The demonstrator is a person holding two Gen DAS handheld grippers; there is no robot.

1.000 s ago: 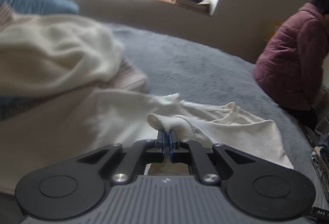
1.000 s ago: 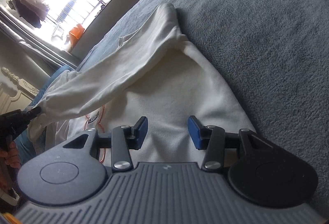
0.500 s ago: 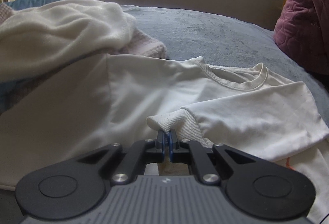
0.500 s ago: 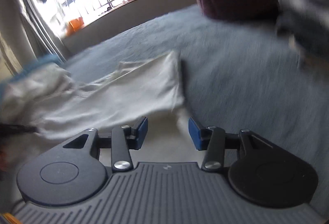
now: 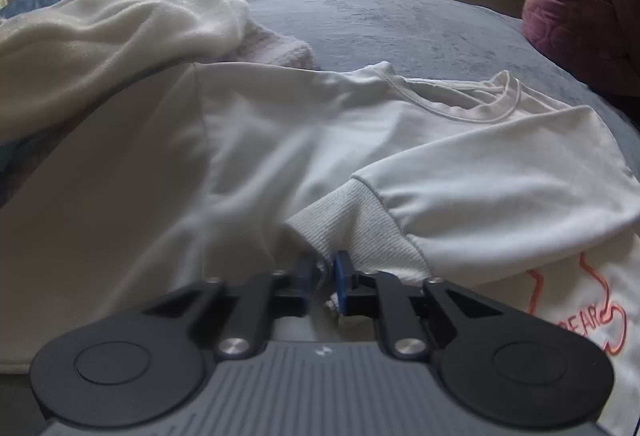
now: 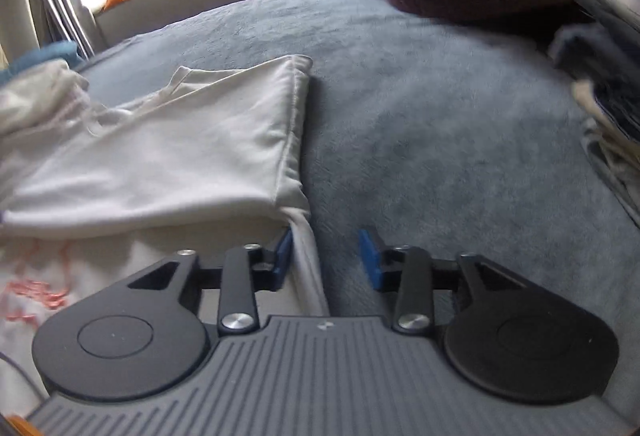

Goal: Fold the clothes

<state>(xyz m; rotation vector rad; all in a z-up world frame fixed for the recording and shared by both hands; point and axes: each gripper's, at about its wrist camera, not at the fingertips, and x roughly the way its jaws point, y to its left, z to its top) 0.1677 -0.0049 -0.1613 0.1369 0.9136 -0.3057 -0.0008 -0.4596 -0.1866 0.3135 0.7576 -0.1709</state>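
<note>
One white sweatshirt [image 5: 360, 139], orange "BEAR" print [image 5: 580, 320]

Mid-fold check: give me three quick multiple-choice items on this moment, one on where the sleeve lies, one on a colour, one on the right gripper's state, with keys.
1. Where does the ribbed cuff lie?
A. across the sweatshirt's body, just ahead of the left gripper
B. hanging off the bed
C. on the windowsill

2. What colour is the printed outline on the sweatshirt?
A. green
B. orange-pink
C. black

3. How does the right gripper stand?
A. clamped on the cuff
B. shut on nothing
C. open, with the sweatshirt's edge beside one pad

Key: 1 A, the folded-in sleeve ends at the cuff on the body; 2 B, the lines beside the lettering are orange-pink; 3 C, a clear gap shows over the grey bedcover.
</note>
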